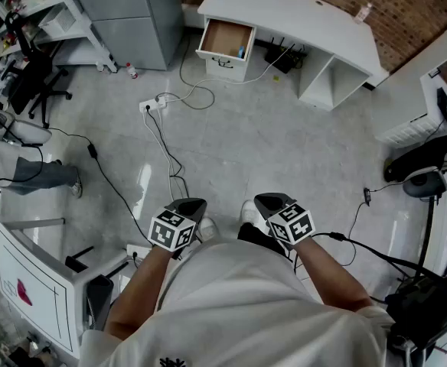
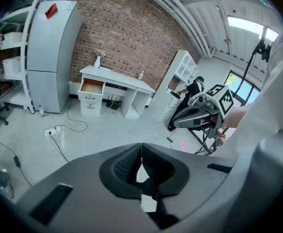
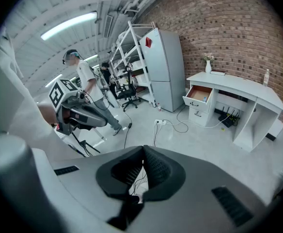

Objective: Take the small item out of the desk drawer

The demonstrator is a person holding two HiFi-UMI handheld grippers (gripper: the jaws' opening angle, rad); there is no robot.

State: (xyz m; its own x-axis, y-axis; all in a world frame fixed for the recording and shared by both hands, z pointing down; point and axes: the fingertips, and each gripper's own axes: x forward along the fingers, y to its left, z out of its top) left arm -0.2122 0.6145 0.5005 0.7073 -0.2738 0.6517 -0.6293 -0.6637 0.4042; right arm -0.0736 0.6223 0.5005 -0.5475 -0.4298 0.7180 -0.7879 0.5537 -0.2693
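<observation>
Left tool: jaws closed, nothing between them. Right tool: jaws closed, empty. Both are held at the person's waist, well apart from the surface. The drawer stands open. A small blue item lies inside, near its front.

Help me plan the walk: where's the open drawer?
Head view, top centre: the open drawer sits at the white desk's left end, near the grey fridge.

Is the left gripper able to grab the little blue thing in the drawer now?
Probably not yet. The left gripper, shut and empty, is by the person's body; the open drawer holding the small blue item is far across the floor. Only cables lie between.
</observation>
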